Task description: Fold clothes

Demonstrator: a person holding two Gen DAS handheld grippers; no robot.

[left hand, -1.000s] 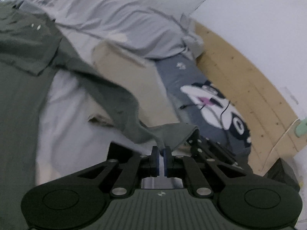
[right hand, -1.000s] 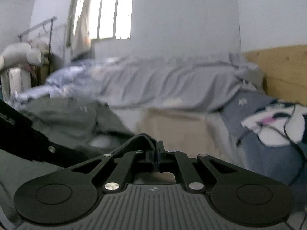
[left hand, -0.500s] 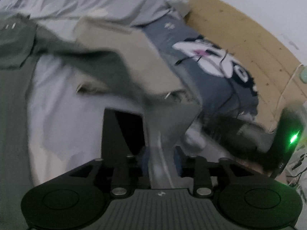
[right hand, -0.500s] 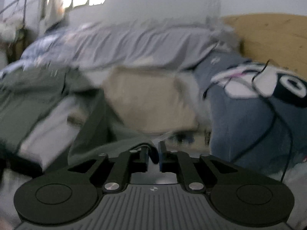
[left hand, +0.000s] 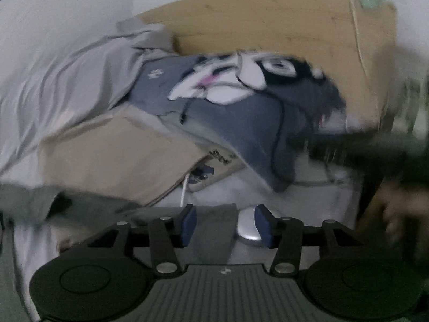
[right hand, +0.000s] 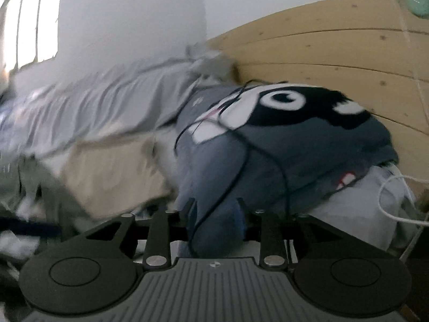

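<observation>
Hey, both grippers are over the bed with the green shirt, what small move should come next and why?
Probably draw the left gripper back off the green shirt. Its jaws are opening, with a strip of cloth between the pads, unpinched. The right gripper is opening too, pointing at the grey pillow, not at the shirt.

Ahead: pillow [right hand: 281, 145] with a black cable [right hand: 236, 177] draped over it, backed by the headboard [right hand: 335, 51].
Left: tan cloth [left hand: 115, 155], then rumpled duvet [left hand: 67, 86] against the wall.
Right: white cord [right hand: 394, 201] loops at the bed edge.
Free: bare sheet [left hand: 308, 196] below the pillow.
</observation>
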